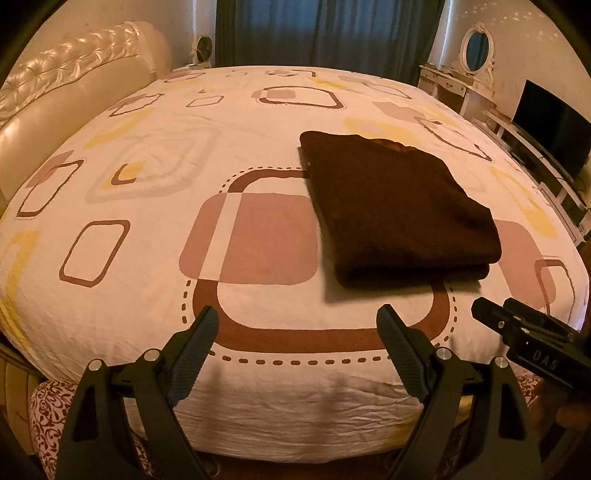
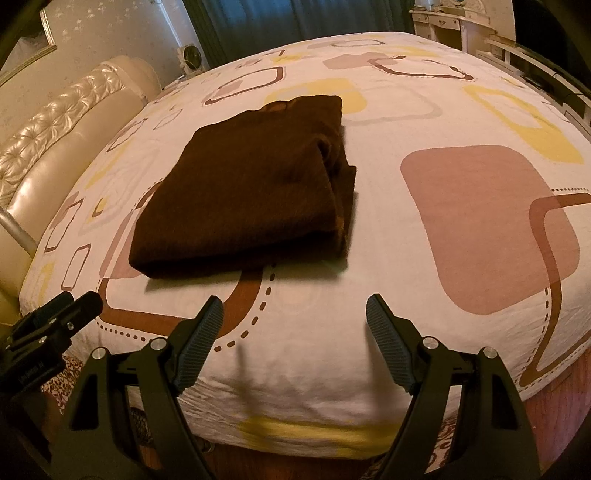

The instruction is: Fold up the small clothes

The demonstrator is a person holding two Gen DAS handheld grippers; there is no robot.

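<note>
A dark brown garment (image 1: 399,210) lies folded into a thick rectangle on the patterned bedsheet (image 1: 155,122); in the right wrist view the same folded garment (image 2: 247,184) sits left of centre. My left gripper (image 1: 299,314) hovers open over the near edge of the bed, short of the garment and to its left, nothing between its fingers. My right gripper (image 2: 295,302) is likewise open and empty, just short of the garment's near edge. The right gripper's body (image 1: 532,336) shows at the right of the left wrist view, and the left gripper's body (image 2: 51,317) at the left of the right wrist view.
A tufted cream headboard (image 1: 66,88) runs along the left of the bed. Dark curtains (image 1: 325,33) hang behind it. A white dressing table with an oval mirror (image 1: 476,48) and a television (image 1: 554,125) stand at the right. A small fan (image 2: 192,55) sits by the headboard.
</note>
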